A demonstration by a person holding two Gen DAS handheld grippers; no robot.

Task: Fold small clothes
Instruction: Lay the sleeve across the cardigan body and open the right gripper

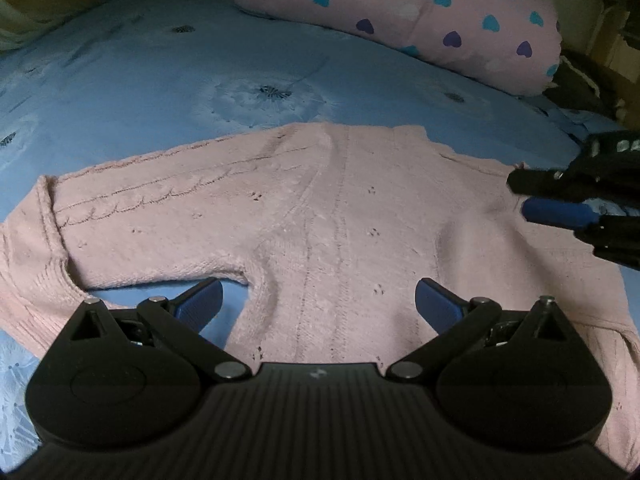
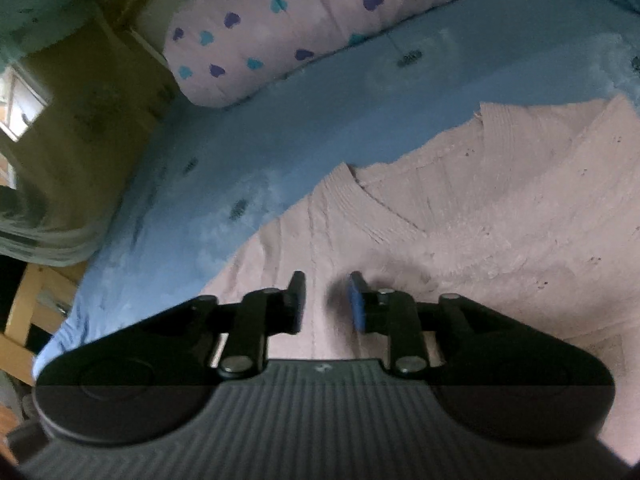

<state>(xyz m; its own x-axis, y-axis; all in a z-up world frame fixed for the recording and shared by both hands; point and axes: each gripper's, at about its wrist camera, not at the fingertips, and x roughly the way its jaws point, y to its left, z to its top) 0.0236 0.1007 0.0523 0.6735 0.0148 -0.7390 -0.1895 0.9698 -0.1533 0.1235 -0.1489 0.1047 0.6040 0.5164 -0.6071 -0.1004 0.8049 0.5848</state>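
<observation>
A small pink knit sweater [image 1: 320, 224] lies flat on the blue bed sheet [image 1: 140, 92], one sleeve stretched out to the left. My left gripper [image 1: 318, 304] is wide open, hovering low over the sweater's body near the armpit of that sleeve. My right gripper [image 1: 520, 196] comes in from the right edge of the left wrist view, above the sweater's right shoulder. In the right wrist view the right gripper [image 2: 326, 300] has a narrow gap between its fingers and nothing in them, just over the sweater [image 2: 460, 232] near its ribbed neckline.
A pink pillow with blue and purple hearts [image 1: 420, 12] lies at the far side of the bed; it also shows in the right wrist view [image 2: 300, 20]. Wooden furniture [image 2: 24, 320] stands beyond the bed's edge on the left of the right wrist view.
</observation>
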